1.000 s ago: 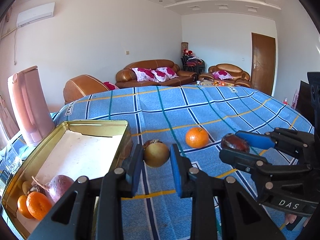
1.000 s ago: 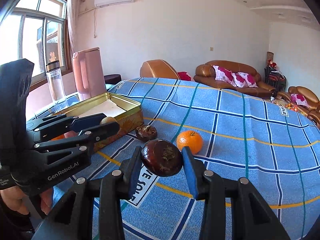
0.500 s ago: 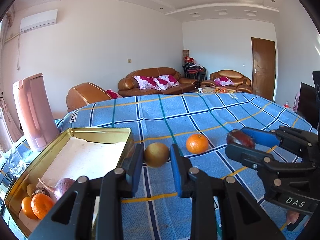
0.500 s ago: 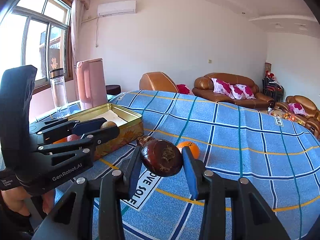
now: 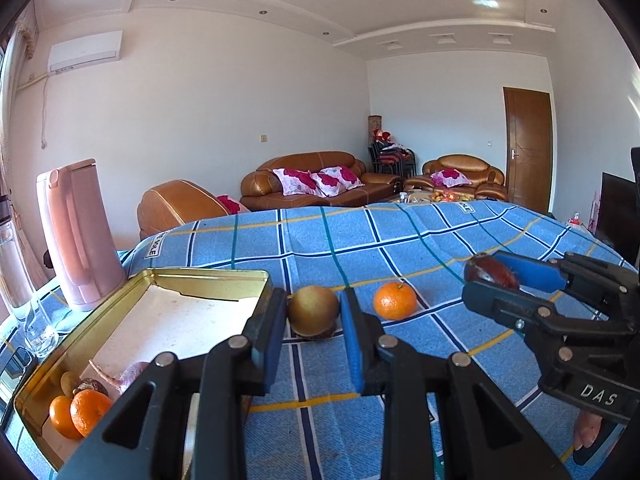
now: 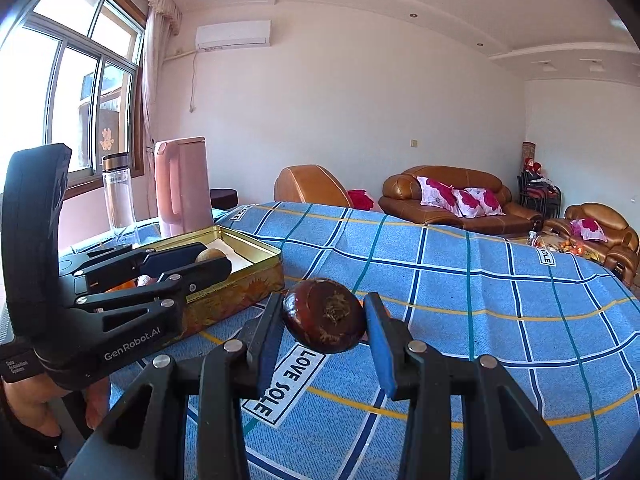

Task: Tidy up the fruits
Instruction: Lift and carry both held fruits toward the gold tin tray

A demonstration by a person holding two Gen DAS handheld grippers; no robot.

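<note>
The tin (image 5: 208,276) on the blue checked table (image 5: 400,240) serves as the landmark. At its near corner the left gripper's black frame cuts off part of its contents: two oranges (image 5: 80,416), a dark round fruit and a pinkish root show only in part. The left gripper (image 5: 314,314) has its jaws closed on a yellow-brown fruit (image 5: 314,308), held just off the tin's right wall; something dark sits under that fruit, too hidden to make out. A loose orange (image 5: 394,300) lies on the cloth further right of the tin. The right gripper (image 6: 324,316) has its jaws gripping a dark brown fruit (image 6: 324,314), right of the tin and above the cloth. Behind the tin stand a pink jug (image 6: 182,184) and a clear bottle (image 6: 118,192).
</note>
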